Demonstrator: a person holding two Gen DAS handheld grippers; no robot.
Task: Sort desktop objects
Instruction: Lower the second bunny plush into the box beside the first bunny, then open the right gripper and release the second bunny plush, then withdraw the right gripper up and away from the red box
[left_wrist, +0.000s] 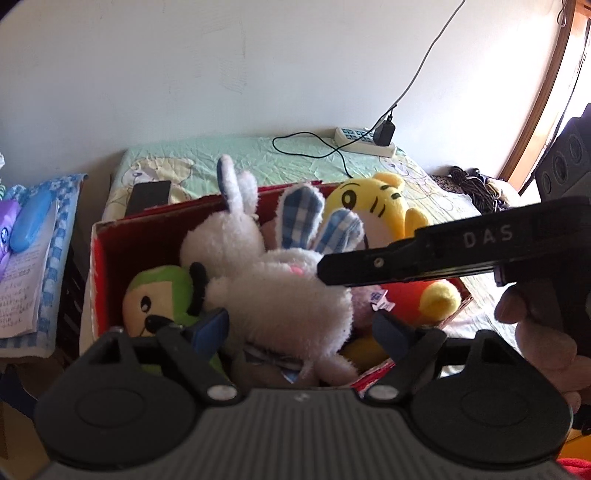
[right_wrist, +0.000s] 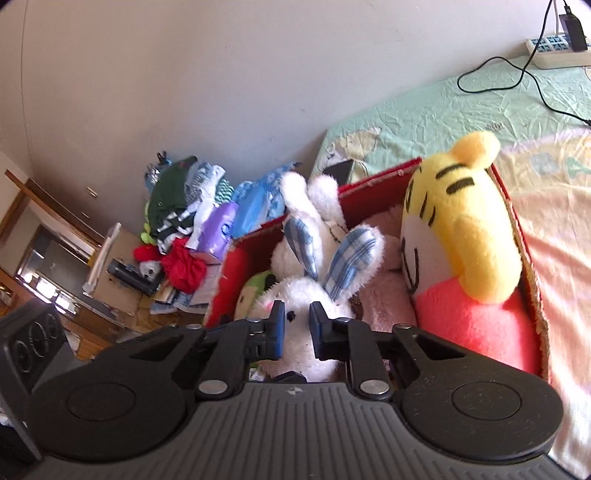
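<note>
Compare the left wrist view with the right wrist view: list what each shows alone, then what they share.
Only the left wrist view shows the open left gripper, the blue case on papers and a hand. Only the right wrist view shows the clothes pile and wooden cabinets. Both show the red box, white rabbit, yellow tiger, power strip and right gripper.

The right gripper (right_wrist: 296, 334) pinches the white rabbit's (right_wrist: 306, 314) face inside the red box (right_wrist: 369, 195), beside the yellow tiger plush (right_wrist: 465, 229).
</note>
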